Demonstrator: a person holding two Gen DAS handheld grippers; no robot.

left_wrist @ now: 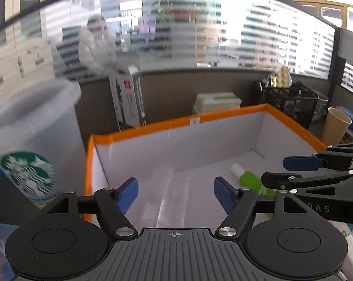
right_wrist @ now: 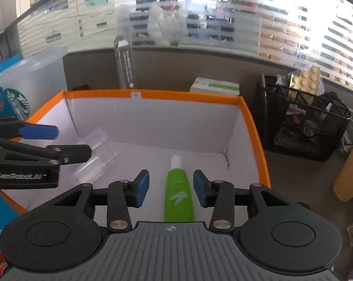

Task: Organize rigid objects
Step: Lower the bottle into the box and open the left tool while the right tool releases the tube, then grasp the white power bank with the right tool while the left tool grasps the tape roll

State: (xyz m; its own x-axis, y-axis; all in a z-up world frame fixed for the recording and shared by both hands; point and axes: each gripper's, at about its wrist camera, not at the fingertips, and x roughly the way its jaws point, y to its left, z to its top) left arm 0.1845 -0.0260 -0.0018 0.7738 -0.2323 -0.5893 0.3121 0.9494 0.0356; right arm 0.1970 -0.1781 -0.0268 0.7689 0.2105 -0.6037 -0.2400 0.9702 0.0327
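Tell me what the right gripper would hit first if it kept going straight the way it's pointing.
Most likely the green plastic bottle with the white cap, lying in the orange-rimmed cardboard box directly between the right gripper's open jaws; depth is hard to judge.

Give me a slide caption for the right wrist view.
Right gripper open astride green bottle lying in orange-rimmed box, beside a clear container.

left claw (left_wrist: 176, 193) spread over orange-rimmed box (left_wrist: 228, 116), green bottle (left_wrist: 250, 179) inside
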